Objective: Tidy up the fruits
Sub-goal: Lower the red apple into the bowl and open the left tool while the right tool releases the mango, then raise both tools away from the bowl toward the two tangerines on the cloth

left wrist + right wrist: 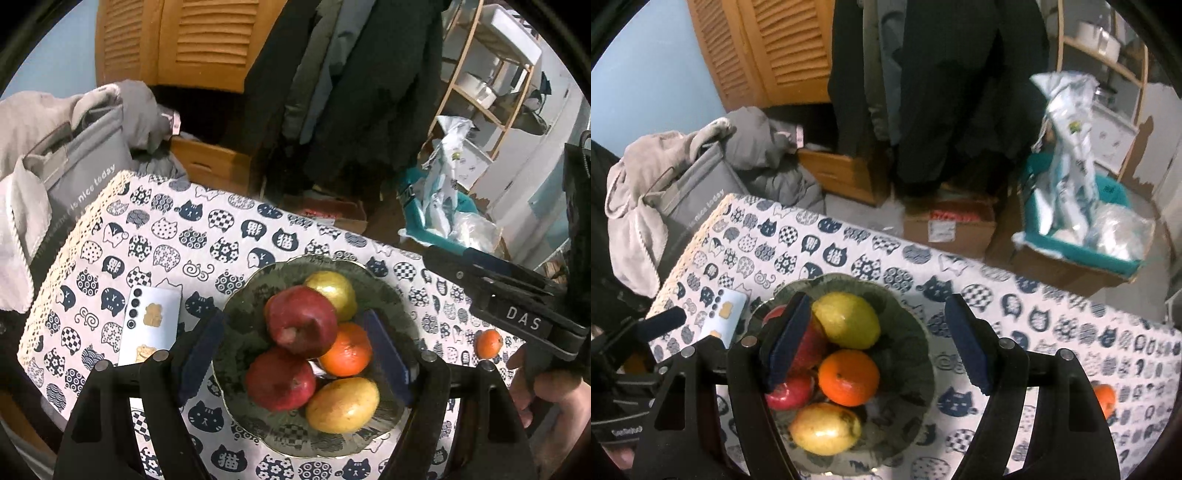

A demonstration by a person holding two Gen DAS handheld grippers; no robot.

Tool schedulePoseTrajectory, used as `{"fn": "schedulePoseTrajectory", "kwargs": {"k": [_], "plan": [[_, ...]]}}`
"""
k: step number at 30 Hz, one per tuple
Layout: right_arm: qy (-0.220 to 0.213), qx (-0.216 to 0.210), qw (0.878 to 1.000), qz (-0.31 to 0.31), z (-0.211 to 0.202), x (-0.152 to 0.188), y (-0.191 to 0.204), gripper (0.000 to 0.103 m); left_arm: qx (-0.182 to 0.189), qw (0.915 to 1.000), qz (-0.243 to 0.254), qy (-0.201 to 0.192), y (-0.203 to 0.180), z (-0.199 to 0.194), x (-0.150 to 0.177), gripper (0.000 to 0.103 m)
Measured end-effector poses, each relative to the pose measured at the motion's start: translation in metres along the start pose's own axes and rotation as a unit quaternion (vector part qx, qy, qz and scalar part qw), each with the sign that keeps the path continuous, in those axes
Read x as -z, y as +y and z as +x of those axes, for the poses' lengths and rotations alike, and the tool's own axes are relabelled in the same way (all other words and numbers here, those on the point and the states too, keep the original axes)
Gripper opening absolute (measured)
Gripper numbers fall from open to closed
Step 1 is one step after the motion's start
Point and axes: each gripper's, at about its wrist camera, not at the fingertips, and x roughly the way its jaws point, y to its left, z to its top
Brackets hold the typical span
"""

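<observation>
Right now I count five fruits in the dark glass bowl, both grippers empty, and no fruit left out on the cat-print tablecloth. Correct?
Not quite: one small orange sits on the cat-print tablecloth, outside the dark glass bowl. The left wrist view shows it. The rest stands.

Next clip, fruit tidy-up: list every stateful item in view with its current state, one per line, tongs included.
Plate: on the cloth, holding five fruits.
Upper apple: stacked on the other fruit.
Lower apple: on the plate.
Plate orange: on the plate.
Loose orange: on the cloth, off the plate.
Phone: face down beside the plate.
Left tongs: open, empty.
Right tongs: open, empty.
</observation>
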Motion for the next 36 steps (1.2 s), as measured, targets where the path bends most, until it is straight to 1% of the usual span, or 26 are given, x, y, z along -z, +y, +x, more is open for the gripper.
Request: {"fn": "schedulePoseTrajectory", "kwargs": {"k": [11, 17, 19, 21, 24, 32, 36], "plan": [[-0.043, 0.033, 0.998, -0.012, -0.063, 0.005, -0.012, 0.076, 0.010, 0.9991, 0.024, -0.032, -0.022, -0.033, 0.000, 0.081], [-0.057, 0.044, 0.997, -0.015, -0.089, 0.011, -0.020, 0.076, 0.011, 0.9975, 0.040, -0.057, -0.036, -0.057, 0.002, 0.081], [-0.062, 0.046, 0.997, -0.016, -0.099, 0.015, -0.022, 0.076, 0.012, 0.9968, 0.046, -0.064, -0.041, -0.064, 0.003, 0.081], [-0.067, 0.047, 0.997, -0.017, -0.109, 0.017, -0.024, 0.076, 0.012, 0.9960, 0.050, -0.073, -0.045, -0.072, 0.003, 0.086], [-0.077, 0.050, 0.996, -0.019, -0.124, 0.022, -0.029, 0.079, 0.014, 0.9947, 0.055, -0.086, -0.052, -0.083, 0.004, 0.086], [-0.101, 0.062, 0.993, -0.018, -0.160, 0.036, -0.044, 0.080, 0.018, 0.9915, 0.066, -0.111, -0.074, -0.106, 0.005, 0.087], [-0.106, 0.072, 0.992, -0.015, -0.173, 0.046, -0.054, 0.082, 0.017, 0.9903, 0.076, -0.116, -0.088, -0.111, 0.006, 0.089]]}}
